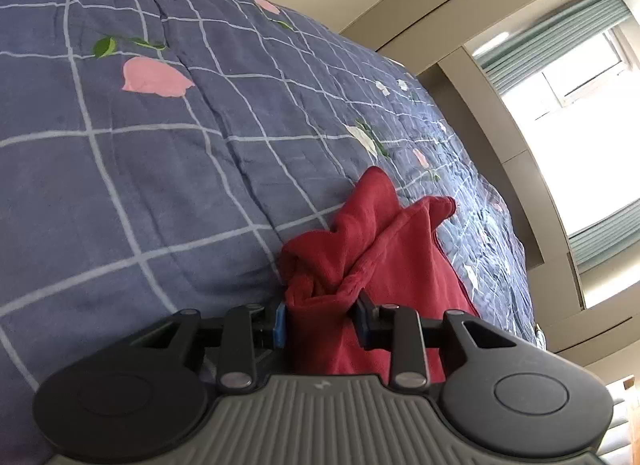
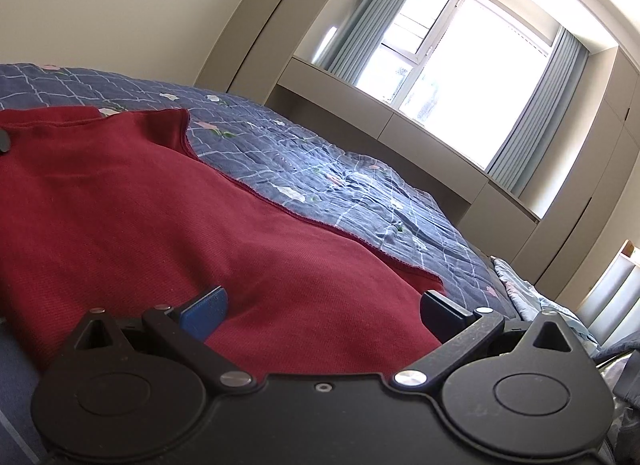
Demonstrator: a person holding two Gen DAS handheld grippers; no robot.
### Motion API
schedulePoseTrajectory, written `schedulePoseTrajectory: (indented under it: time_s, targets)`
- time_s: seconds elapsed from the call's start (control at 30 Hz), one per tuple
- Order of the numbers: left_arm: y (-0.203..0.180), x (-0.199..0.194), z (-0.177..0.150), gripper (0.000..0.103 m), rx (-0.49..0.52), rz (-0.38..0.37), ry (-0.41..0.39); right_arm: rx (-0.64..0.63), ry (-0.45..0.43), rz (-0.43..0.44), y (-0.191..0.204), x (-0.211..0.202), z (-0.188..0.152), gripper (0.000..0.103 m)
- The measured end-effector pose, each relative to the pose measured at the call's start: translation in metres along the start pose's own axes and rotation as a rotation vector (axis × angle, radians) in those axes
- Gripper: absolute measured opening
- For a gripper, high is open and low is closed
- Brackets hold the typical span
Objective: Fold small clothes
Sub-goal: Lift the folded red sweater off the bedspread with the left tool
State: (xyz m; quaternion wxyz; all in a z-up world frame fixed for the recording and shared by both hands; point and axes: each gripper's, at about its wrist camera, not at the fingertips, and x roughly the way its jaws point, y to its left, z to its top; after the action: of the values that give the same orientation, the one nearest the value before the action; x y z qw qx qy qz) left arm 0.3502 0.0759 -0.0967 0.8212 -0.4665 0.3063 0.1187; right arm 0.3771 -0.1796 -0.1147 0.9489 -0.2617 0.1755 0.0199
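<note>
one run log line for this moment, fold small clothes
stage: gripping edge | left gripper: jaws shut on bunched red garment | right gripper: jaws open over flat cloth | surface: blue checked quilt

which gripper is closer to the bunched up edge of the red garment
Left. The left gripper has its jaws pinched on the bunched edge of the red garment. The right gripper sits open over a flat part of it.

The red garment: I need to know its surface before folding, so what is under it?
The red garment lies on a blue checked quilt with flower prints. The quilt shows all around it; the part beneath the cloth is covered, so anything there cannot be seen.
</note>
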Motion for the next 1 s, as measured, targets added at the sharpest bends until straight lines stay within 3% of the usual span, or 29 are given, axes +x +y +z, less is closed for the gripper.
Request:
schedulePoseTrajectory:
  time_s: [0.1,0.2,0.33,0.43,0.63,0.8,0.9,1.0]
  targets:
    - [-0.015,-0.004,0.004,0.015,0.048,-0.026,-0.021,0.011,0.004,0.017,-0.005,-0.002,0.003,0.102]
    - [-0.056,-0.016,0.004,0.013,0.234,-0.110,-0.060,-0.001,0.006,0.040,-0.010,-0.012,0.006,0.102]
    - [-0.122,-0.029,-0.001,0.013,0.500,-0.250,-0.044,-0.011,0.028,0.072,-0.020,-0.026,0.000,0.102]
    - [-0.173,-0.034,-0.021,0.013,0.667,-0.340,-0.017,0.023,0.043,0.093,-0.039,-0.039,-0.009,0.102]
    - [-0.252,-0.034,-0.089,0.013,0.862,-0.499,0.094,0.110,0.100,0.098,-0.083,-0.065,-0.039,0.102]
    - [-0.282,-0.017,-0.168,0.013,1.026,-0.541,0.237,0.069,0.145,0.060,-0.107,-0.097,-0.069,0.102]
    - [-0.275,-0.004,-0.212,0.013,1.089,-0.520,0.328,0.053,0.179,0.042,-0.121,-0.115,-0.087,0.102]
    - [-0.260,0.010,-0.234,0.013,1.100,-0.484,0.382,0.064,0.206,0.022,-0.138,-0.130,-0.104,0.102]
